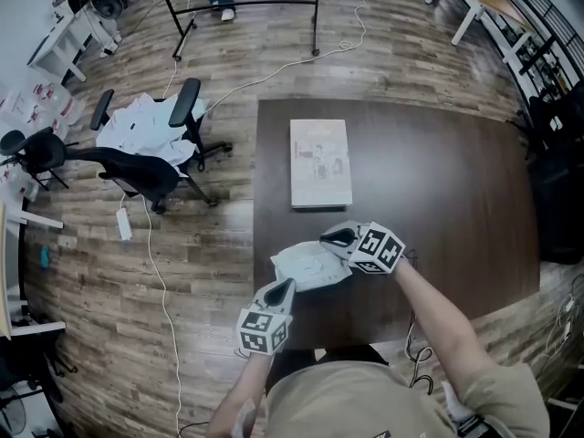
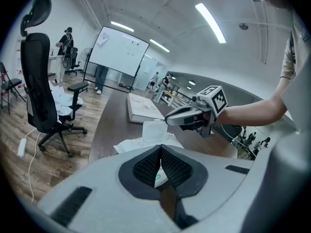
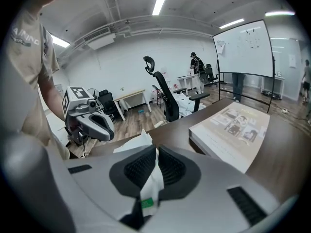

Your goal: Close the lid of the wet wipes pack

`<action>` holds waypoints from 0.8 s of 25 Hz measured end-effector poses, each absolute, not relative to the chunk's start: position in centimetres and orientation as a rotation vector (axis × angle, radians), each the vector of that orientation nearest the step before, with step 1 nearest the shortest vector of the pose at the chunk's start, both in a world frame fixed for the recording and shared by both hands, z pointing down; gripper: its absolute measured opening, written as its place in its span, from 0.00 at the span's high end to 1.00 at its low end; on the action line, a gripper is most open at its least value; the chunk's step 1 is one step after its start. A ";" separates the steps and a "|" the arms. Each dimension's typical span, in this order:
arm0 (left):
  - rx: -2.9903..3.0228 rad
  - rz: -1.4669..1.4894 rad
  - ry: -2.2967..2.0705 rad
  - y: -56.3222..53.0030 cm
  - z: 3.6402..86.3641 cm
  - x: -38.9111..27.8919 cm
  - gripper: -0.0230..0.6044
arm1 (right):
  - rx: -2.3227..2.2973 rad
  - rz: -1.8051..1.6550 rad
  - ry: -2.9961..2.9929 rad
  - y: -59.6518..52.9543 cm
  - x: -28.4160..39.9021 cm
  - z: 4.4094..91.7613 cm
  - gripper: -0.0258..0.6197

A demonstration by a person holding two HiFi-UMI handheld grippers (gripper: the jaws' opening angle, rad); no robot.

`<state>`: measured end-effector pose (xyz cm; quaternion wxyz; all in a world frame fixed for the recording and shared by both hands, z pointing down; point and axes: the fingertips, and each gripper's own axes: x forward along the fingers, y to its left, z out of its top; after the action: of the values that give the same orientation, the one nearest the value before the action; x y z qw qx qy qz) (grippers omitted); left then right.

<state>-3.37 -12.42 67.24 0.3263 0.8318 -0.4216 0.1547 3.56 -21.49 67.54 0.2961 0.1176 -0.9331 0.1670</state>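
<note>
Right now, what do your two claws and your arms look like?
The left claw and right claw are smooth, rounded shells of light grey plastic. Each has black ribbed pads inside and carries a white cube with black square markers. The person wears a beige short-sleeved shirt.

This is an office workspace. Far ahead of the left gripper [image 2: 161, 165] stands a large white whiteboard on a black frame [image 2: 119, 57], and off to the gripper's left a black high-backed swivel chair [image 2: 41, 81] sits on wood-plank flooring [image 2: 14, 135]. Long ceiling strip lights [image 2: 210, 22] run above it, and a pale-topped desk with white legs [image 3: 130, 100] stands beyond the right gripper [image 3: 154, 171].
</note>
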 end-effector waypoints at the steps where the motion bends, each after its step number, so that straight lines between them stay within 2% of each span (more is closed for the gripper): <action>1: 2.177 0.400 -1.105 -12.4 67.3 -3.4 0.95 | 0.310 0.434 -2.480 -21.2 3.6 67.5 0.92; 20: 2.124 0.331 -1.171 -11.5 66.7 -4.9 0.95 | 0.283 0.234 -2.428 -17.0 4.1 67.0 0.92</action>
<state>-4.92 -11.54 66.68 0.3400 0.8159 -0.4500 0.1272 4.13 -16.96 66.96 0.3364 0.1084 -0.9312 0.0896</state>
